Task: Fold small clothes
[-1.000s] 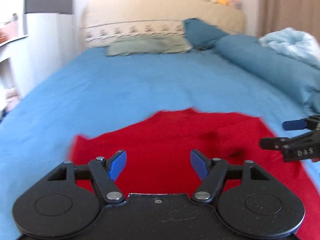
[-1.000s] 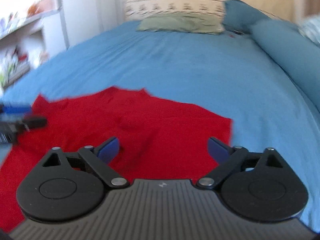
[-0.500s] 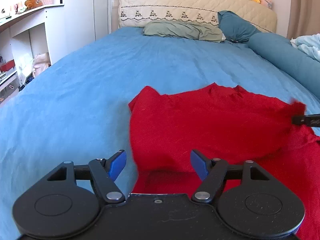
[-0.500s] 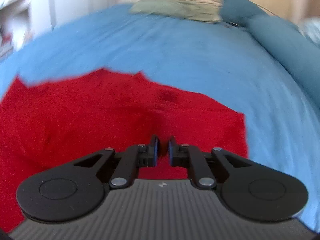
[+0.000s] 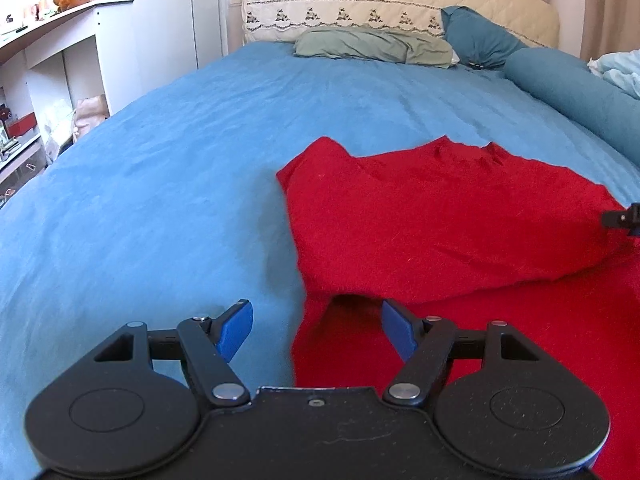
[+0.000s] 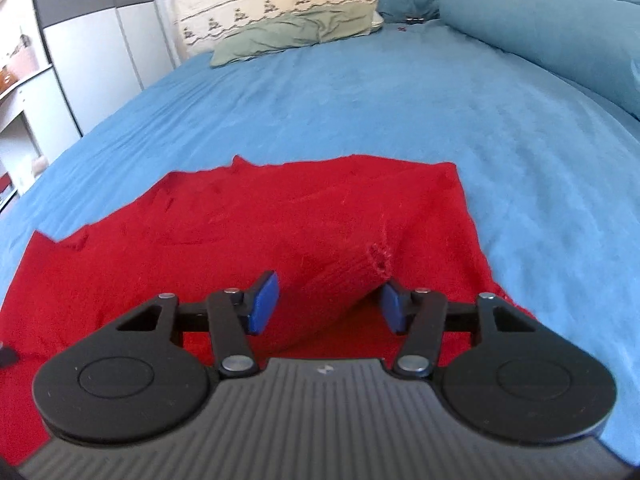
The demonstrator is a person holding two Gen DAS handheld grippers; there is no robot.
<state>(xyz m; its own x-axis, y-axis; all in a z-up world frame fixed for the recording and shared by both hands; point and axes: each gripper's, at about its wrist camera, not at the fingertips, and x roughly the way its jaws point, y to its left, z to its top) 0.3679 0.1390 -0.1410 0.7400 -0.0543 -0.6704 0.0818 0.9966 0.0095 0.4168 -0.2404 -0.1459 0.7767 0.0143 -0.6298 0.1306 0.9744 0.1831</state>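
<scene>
A red knit garment [image 5: 440, 216] lies on the blue bedsheet [image 5: 160, 184], its left part folded over to the right. My left gripper [image 5: 316, 330] is open and empty, low over the garment's left edge at the fold. In the right wrist view the garment [image 6: 248, 224] fills the near bed. My right gripper [image 6: 328, 306] is open, and the folded-over red cuff [image 6: 360, 272] lies between its fingers, not pinched. The right gripper's tip shows at the right edge of the left wrist view [image 5: 624, 218].
A green pillow [image 5: 372, 46], a teal pillow [image 5: 476, 36] and a long teal bolster [image 5: 572, 92] lie at the head and right of the bed. A white shelf unit [image 5: 60, 72] stands left of the bed. Bare blue sheet lies left of and beyond the garment.
The right gripper was shut on the red fabric half a second ago and has opened, leaving the cuff lying folded over. The left gripper stayed open and shifted slightly left along the garment's edge.
</scene>
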